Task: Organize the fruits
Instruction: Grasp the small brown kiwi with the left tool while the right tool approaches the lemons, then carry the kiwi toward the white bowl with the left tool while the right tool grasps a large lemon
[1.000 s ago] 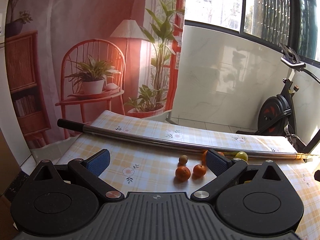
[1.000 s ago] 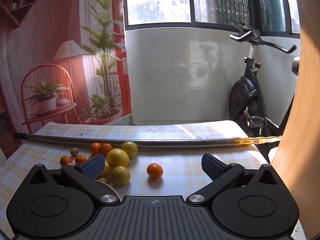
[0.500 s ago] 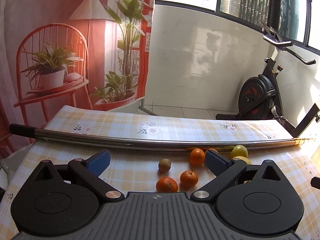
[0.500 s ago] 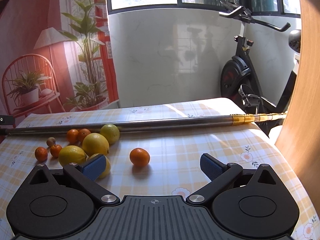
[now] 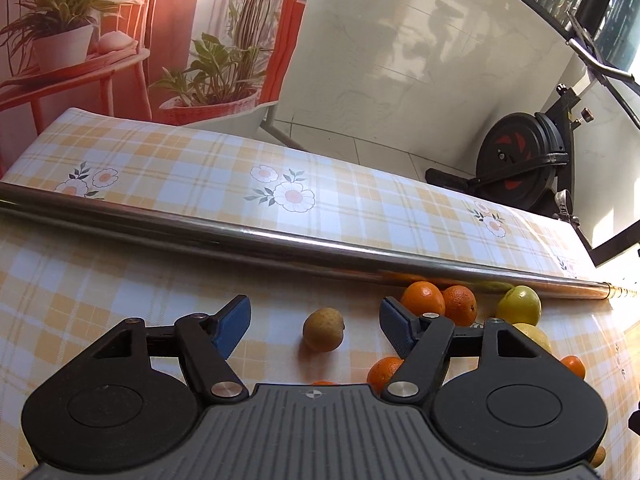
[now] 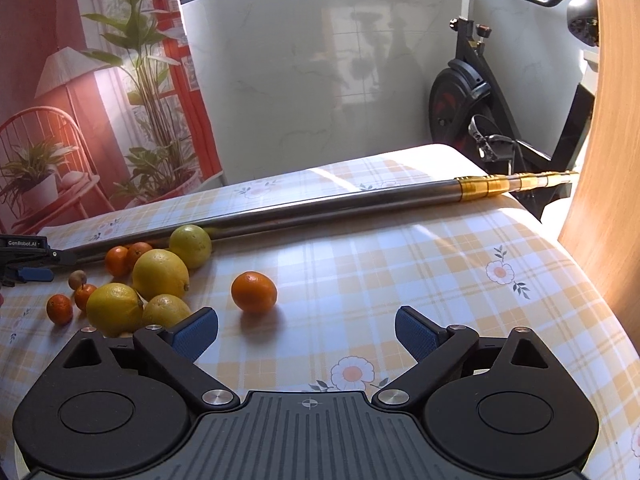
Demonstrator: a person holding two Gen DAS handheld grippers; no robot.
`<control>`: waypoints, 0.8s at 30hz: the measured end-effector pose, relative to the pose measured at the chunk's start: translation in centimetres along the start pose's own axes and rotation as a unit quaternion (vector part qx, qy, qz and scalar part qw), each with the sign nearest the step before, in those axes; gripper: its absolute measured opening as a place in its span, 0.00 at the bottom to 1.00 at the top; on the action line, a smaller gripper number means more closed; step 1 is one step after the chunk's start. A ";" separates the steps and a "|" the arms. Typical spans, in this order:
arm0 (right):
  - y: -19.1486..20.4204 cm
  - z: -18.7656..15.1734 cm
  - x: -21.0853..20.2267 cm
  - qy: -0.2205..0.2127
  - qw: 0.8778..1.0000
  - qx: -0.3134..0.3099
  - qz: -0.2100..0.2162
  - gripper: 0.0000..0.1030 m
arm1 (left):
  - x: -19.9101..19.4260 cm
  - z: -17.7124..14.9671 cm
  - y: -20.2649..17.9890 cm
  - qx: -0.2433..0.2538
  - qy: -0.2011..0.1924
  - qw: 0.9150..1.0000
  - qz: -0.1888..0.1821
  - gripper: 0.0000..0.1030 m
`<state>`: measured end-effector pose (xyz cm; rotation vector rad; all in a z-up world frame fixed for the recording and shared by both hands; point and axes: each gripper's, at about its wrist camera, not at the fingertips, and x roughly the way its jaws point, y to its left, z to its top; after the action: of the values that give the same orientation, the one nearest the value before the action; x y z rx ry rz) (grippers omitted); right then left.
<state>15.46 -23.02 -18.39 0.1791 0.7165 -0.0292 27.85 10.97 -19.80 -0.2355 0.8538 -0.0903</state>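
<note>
Fruit lies loose on a yellow checked tablecloth (image 6: 400,264). My left gripper (image 5: 315,322) is open, and a small brown kiwi (image 5: 323,329) sits on the cloth right between its blue fingertips. Two oranges (image 5: 438,304) and a yellow-green lemon (image 5: 519,305) lie just past its right finger. In the right wrist view a lone orange (image 6: 254,292) rests a little ahead of my open right gripper (image 6: 307,334), toward its left finger. Three lemons (image 6: 160,274) and small oranges (image 6: 60,309) cluster to the left, where the left gripper's tip (image 6: 28,264) shows.
A long steel pole (image 5: 280,246) with a gold-coloured end (image 6: 500,185) lies across the table behind the fruit. An exercise bike (image 6: 480,100) stands beyond the table's far right corner. A wooden panel (image 6: 612,160) rises at the right edge.
Both grippers have dropped lower and closer to the fruit. The left one has come up around the kiwi; the right one has neared the lone orange. Both stay open.
</note>
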 end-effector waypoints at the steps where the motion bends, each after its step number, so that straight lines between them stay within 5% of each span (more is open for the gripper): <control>1: -0.1 0.0 0.1 0.002 1.000 0.002 0.000 0.86 | 0.2 0.1 0.0 -0.004 0.002 1.000 -0.003 0.63; 11: 0.0 -0.2 0.4 0.007 1.000 0.000 0.009 0.85 | 1.8 -0.6 -1.2 0.057 0.016 0.998 0.010 0.27; 24: 0.5 0.2 1.3 0.015 0.999 -0.017 0.029 0.81 | -2.7 -1.7 -2.3 0.087 -0.033 0.996 -0.005 0.26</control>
<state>16.67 -22.53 -19.00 0.1679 0.7418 0.0409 24.85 8.88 -18.37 -0.0796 0.7741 -0.1646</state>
